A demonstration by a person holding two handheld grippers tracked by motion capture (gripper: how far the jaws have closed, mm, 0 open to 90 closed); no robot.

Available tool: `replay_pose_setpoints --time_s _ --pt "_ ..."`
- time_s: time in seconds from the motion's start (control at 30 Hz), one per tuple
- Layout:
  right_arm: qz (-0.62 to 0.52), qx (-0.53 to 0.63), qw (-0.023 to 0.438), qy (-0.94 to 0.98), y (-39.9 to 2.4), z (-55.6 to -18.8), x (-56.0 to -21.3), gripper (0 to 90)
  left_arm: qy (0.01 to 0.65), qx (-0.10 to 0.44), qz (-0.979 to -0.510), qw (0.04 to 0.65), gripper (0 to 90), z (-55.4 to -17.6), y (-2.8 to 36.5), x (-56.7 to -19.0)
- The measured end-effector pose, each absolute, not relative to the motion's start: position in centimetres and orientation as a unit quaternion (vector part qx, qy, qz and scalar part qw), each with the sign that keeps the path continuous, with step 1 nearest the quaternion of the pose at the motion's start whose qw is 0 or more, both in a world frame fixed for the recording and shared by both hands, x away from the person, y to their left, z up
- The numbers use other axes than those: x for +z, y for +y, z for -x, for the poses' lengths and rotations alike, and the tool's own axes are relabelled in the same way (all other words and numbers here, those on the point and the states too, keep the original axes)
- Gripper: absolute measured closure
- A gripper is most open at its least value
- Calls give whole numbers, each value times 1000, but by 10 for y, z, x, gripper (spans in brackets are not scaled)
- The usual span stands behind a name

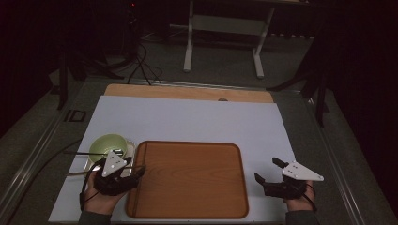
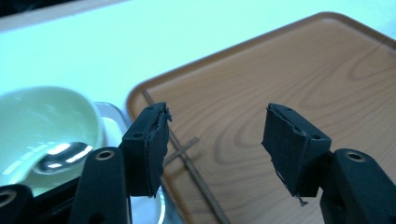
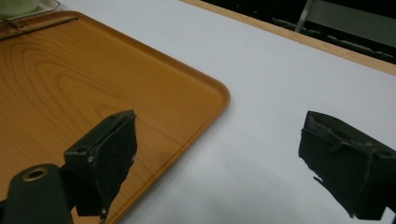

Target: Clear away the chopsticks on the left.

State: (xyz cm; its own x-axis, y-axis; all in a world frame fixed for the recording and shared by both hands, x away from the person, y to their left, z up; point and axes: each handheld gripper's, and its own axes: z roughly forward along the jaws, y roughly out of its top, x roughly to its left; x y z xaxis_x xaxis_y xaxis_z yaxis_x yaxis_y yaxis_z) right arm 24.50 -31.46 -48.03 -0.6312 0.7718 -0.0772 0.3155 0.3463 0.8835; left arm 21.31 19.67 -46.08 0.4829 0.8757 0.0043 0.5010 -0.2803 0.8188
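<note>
The white surface point(image 1: 187, 117) carries a wooden tray point(image 1: 187, 180) that is bare save for a thin stick point(image 2: 187, 163) lying along its left edge, so the work looks barely begun. Left of it, a metal dish point(image 1: 129, 154) holds a green bowl point(image 1: 107, 143) with a spoon point(image 2: 63, 156) inside. The left tool point(image 1: 133, 171) hovers spread over the stick, pinching nothing; the right tool point(image 1: 267, 169) waits spread beside the tray
</note>
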Motion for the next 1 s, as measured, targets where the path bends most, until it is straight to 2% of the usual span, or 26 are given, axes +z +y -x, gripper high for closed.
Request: replay_pose_setpoints --time_s 0.67,1.0 --pt "-348 454 252 781 -316 -245 -480 108 496 286 -734 365 387 -206 251 -456" --pt "-349 454 252 780 -316 -245 -480 109 509 303 -733 335 353 -205 261 -463"
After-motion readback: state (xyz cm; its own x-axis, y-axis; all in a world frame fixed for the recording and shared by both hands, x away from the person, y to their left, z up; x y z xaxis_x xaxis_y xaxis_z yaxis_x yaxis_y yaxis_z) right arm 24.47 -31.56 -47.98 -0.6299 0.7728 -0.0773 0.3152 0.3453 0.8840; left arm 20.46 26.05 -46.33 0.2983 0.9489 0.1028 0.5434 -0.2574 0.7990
